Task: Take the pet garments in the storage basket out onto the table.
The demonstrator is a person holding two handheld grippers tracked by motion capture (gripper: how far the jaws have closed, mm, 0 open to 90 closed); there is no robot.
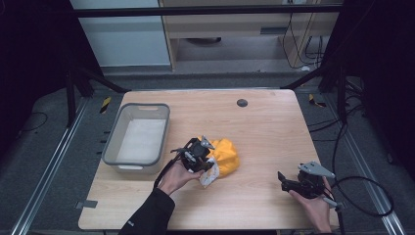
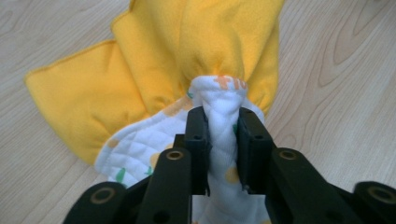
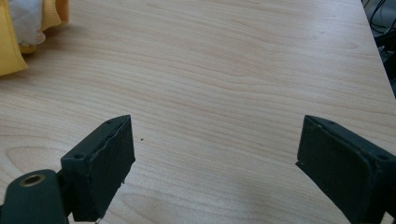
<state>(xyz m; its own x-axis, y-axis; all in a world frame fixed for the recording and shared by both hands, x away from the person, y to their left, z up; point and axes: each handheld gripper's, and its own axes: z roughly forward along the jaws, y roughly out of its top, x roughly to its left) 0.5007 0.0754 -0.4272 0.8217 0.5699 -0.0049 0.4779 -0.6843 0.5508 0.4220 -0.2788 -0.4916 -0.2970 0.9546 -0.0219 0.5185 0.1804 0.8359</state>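
Observation:
A yellow cloth [image 1: 226, 155] with a white quilted lining lies bunched near the middle of the wooden table [image 1: 264, 127]. My left gripper [image 1: 204, 157] is shut on a fold of that white lining. In the left gripper view the jaws pinch the quilted fold of the cloth [image 2: 223, 116], and the yellow side fans out beyond them. My right gripper [image 1: 283, 180] hovers near the table's front right corner, open, with nothing between its jaws. The right gripper view shows my right gripper [image 3: 215, 154] over bare wood, with the cloth's edge [image 3: 14, 42] at the top left.
A grey plastic bin [image 1: 138, 138] stands at the table's left side, its white floor bare. A small dark round disc [image 1: 242, 103] sits near the far edge. Cables [image 1: 362, 196] trail off the right side of the table.

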